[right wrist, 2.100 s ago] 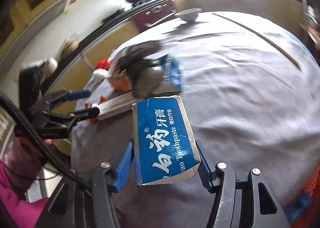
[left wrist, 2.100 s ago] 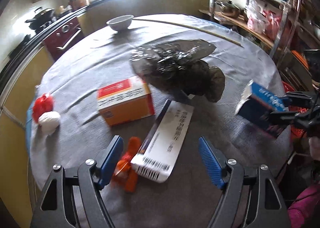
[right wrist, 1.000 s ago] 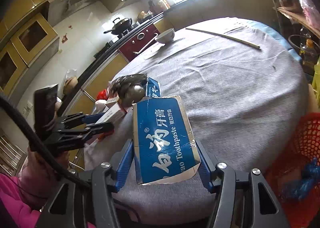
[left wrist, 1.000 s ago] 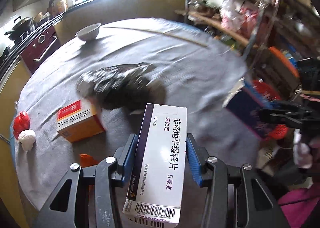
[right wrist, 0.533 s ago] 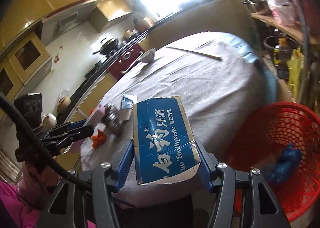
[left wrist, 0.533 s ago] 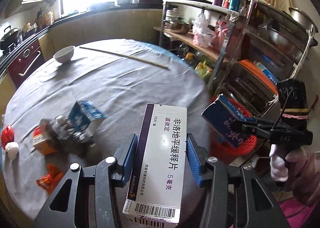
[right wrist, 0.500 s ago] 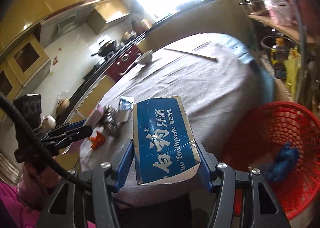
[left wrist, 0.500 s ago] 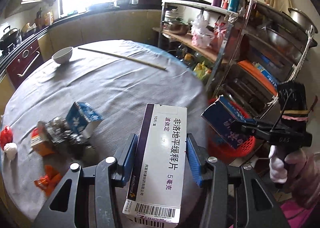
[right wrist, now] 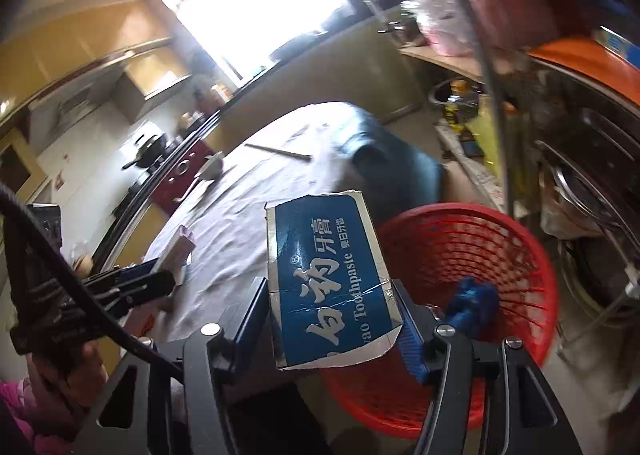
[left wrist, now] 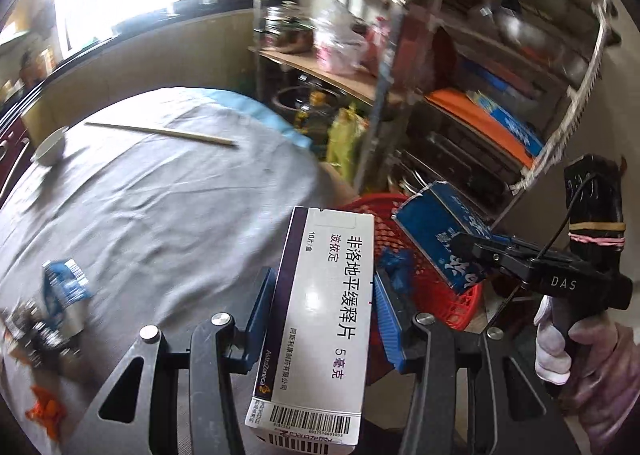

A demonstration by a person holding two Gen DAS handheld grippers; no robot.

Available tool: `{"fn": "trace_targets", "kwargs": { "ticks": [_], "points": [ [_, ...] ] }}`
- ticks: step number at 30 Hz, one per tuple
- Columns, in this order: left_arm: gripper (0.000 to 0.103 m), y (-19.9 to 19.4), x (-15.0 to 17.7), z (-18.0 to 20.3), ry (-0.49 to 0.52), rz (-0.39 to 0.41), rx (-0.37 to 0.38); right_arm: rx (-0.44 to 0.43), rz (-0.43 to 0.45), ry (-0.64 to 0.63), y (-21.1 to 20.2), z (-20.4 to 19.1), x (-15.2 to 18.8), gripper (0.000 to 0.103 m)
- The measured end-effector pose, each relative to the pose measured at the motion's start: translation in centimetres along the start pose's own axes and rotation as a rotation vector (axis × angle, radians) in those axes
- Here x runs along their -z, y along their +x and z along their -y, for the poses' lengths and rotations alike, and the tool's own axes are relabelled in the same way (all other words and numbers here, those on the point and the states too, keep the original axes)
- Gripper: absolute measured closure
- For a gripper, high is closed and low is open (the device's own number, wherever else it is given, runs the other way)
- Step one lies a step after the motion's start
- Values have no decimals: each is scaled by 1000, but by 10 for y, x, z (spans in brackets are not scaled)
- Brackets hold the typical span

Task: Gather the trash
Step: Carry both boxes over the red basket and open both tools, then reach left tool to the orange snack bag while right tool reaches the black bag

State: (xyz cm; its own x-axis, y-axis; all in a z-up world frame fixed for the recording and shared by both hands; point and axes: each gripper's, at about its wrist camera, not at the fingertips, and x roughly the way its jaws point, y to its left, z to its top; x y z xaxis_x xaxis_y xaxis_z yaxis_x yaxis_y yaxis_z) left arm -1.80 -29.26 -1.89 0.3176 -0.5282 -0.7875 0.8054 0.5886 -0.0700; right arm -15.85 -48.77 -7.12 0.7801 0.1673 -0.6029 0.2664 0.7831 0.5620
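My left gripper (left wrist: 323, 279) is shut on a long white medicine box (left wrist: 328, 307) with a barcode end toward the camera. It hangs at the table's right edge, beside the red mesh basket (left wrist: 464, 305). My right gripper (right wrist: 330, 291) is shut on a blue toothpaste box (right wrist: 324, 255), held just left of the red basket (right wrist: 480, 239) and above its rim. A crumpled blue item (right wrist: 472, 303) lies inside the basket. In the left wrist view the right gripper (left wrist: 476, 251) holds the toothpaste box (left wrist: 436, 227) over the basket. A gloved hand grips its handle.
The round table (left wrist: 160, 207) has a grey cloth, a white bowl (left wrist: 50, 147) and a long stick (left wrist: 160, 131). At its left lie a blue carton (left wrist: 64, 283), crumpled dark plastic (left wrist: 36, 331) and orange scraps (left wrist: 44, 411). A crowded metal shelf rack (left wrist: 400, 95) stands behind the basket.
Both grippers have swung right, away from the table's middle toward the red basket, each keeping its box. The basket now fills more of the right wrist view.
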Motion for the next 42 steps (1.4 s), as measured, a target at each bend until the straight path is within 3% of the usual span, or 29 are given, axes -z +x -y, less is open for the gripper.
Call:
{"fn": "trace_targets", "kwargs": {
  "ticks": [10,12,16,21,27,31,42],
  "points": [
    [52,60,-35,64,89,-42,62,64,15,152,-14,59,5,38],
    [44,68,-41,71,93,-54,82,64,21,198,-17,69,4,38],
    [42,68,-42,70,93,-49,78,42,56,269,-28,85,1,37],
    [42,48,-33,55,114,-17,37,45,78,262,-33,84,-6,37],
    [37,-4,0,15,104,36,-89,10,54,203,-18,55,-12,37],
    [35,-51,38,-36,24,63,-202,-46,17,140,3,18,-19,37],
    [33,-177,168,-211,-456,74,-599,-232,-167,-103,96,-128,-31,37]
  ]
}}
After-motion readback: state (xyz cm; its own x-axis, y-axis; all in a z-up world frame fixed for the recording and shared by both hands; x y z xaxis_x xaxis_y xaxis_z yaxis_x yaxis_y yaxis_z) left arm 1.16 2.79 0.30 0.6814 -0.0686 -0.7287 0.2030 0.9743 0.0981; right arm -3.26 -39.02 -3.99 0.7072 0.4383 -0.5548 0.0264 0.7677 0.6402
